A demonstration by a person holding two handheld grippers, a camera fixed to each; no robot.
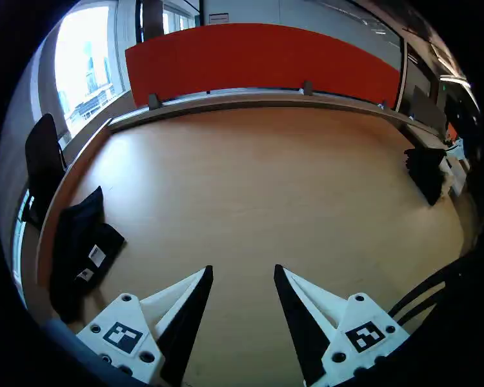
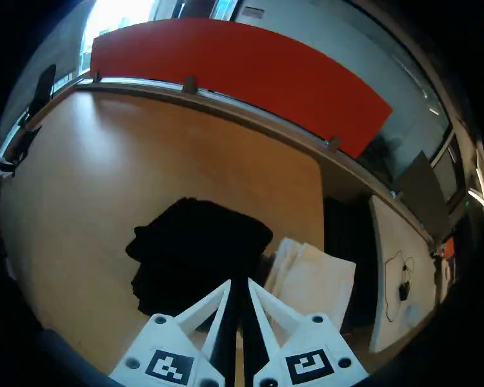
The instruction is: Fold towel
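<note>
In the left gripper view, at six o'clock: left gripper [image 1: 242, 290] over light wooden table top [image 1: 261, 180], fingers wide apart. At eight o'clock, on the table near its edge: dark folded cloth with small labels [image 1: 80, 248]. At nine o'clock, beyond that edge: black office chair [image 1: 42, 164]. At twelve o'clock, along the far edge: long red partition panel [image 1: 261, 61]. At three o'clock, by the table's edge: dark fabric bundle [image 1: 426, 171].

In the right gripper view, at six o'clock: right gripper [image 2: 240, 290], fingers close together, tips just before black crumpled towel [image 2: 197, 251] at the centre, on the table. At four o'clock, just beside the towel: white folded cloth [image 2: 313, 277]. From twelve to two o'clock, behind both: the partition panel. At three o'clock, past the table's edge: pale flat desk top [image 2: 413, 303] with thin dark cable [image 2: 400, 271] on it.
</note>
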